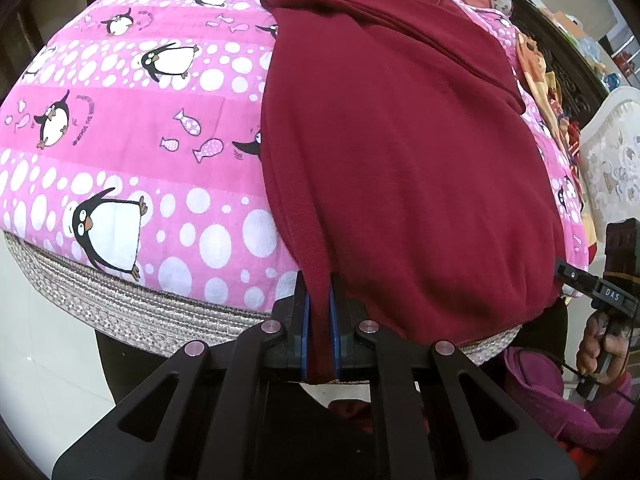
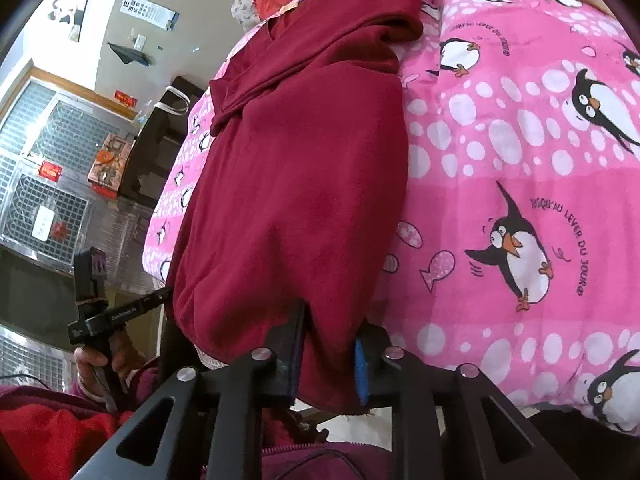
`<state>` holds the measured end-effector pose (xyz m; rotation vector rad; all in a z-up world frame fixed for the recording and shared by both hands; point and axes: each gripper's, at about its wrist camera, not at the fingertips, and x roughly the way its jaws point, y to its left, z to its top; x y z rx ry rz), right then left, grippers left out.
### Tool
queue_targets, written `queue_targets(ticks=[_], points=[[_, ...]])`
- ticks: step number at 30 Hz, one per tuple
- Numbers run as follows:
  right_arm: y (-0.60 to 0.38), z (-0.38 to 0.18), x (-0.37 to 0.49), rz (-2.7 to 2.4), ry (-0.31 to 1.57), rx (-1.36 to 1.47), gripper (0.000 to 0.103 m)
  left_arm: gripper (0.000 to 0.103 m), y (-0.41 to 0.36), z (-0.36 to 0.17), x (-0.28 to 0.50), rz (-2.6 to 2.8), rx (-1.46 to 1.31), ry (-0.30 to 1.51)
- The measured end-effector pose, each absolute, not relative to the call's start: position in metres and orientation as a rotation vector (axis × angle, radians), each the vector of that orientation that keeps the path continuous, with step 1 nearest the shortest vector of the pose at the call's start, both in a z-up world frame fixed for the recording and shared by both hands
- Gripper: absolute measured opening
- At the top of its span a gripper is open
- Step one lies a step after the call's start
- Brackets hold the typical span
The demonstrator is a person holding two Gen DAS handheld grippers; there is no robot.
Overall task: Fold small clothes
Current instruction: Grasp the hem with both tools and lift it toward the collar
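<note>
A dark red fleece garment [image 1: 400,140] lies lengthwise on a pink penguin-print quilt [image 1: 120,128], its near hem hanging over the bed's front edge. My left gripper [image 1: 320,320] is shut on the hem's left corner, the cloth pinched between blue pads. My right gripper [image 2: 328,356] is shut on the hem's right corner of the same garment [image 2: 300,160]. The right gripper also shows at the right edge of the left wrist view [image 1: 600,292], and the left gripper at the left of the right wrist view [image 2: 104,320]. The garment's far end is folded over with sleeves tucked.
The quilt [image 2: 520,140] covers the bed on both sides of the garment. Other clothes lie at the far right [image 1: 536,64]. A patterned chair [image 1: 612,160] stands right of the bed. A dark cabinet [image 2: 156,148] stands to the left.
</note>
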<state>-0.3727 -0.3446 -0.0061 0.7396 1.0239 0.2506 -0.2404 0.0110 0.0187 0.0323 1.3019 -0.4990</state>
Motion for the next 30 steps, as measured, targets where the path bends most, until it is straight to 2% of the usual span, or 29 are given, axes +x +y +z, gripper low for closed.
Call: queue_targets(ticks=[1,3,8,10,12,15,19,22,30], points=[[-0.344,-0.006,-0.372,0.253,1.025,0.742,0.024,0.007,0.011,0.019,-0.241,-0.497,0.032,1.302],[-0.341,-0.006,-0.37,0.263,1.023,0.747,0.036,0.007,0.01,0.018,-0.241,-0.493,0.035,1.301],[-0.329,0.0,-0.366,0.27,1.026,0.664,0.037,0.011,0.011,0.016,-0.239,-0.482,0.013,1.312],[-0.325,0.005,-0.365,0.273,1.028,0.61,0.033,0.012,0.012,0.014,-0.238,-0.478,-0.009,1.317],[-0.325,0.009,-0.367,0.274,1.012,0.596,0.022,0.013,0.013,0.014,-0.238,-0.475,-0.015,1.317],[-0.326,0.02,-0.37,0.267,0.972,0.573,0.013,0.015,0.012,0.013,-0.238,-0.469,-0.021,1.314],[-0.325,0.034,-0.374,0.28,0.928,0.565,0.013,0.015,0.011,0.015,-0.239,-0.49,-0.001,1.302],[-0.323,0.043,-0.378,0.284,0.908,0.564,0.012,0.007,0.011,0.021,-0.238,-0.526,-0.007,1.285],[-0.31,0.068,-0.396,0.358,0.868,0.563,0.01,0.006,0.039,0.054,-0.243,-0.59,-0.039,1.209]])
